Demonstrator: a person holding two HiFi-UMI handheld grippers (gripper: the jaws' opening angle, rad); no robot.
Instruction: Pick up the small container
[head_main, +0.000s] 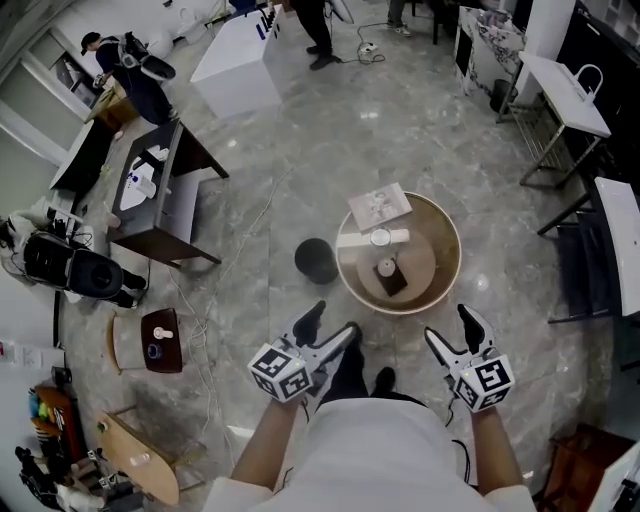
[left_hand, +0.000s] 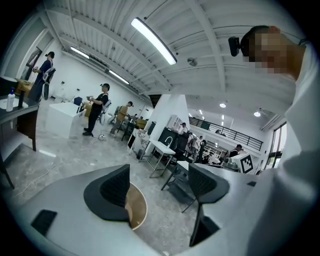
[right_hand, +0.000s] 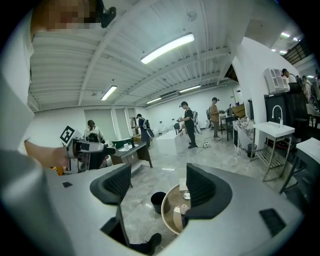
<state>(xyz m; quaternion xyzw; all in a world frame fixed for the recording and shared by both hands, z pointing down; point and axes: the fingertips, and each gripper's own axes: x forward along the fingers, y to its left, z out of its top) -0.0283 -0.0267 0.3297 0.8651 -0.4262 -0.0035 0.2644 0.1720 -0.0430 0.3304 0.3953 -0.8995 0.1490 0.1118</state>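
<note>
A small pale cylindrical container stands on a dark square pad on a round wooden table, beside a long white box and a printed booklet. Both grippers hover above the floor on my side of the table, well short of the container. My left gripper is open and empty; in the left gripper view only the table's edge shows past its jaws. My right gripper is open and empty too, and in the right gripper view the container lies far below.
A black bin stands on the floor left of the table. A dark desk is farther left, white tables to the right. My shoes are on the marble floor below the grippers. People stand at the far end.
</note>
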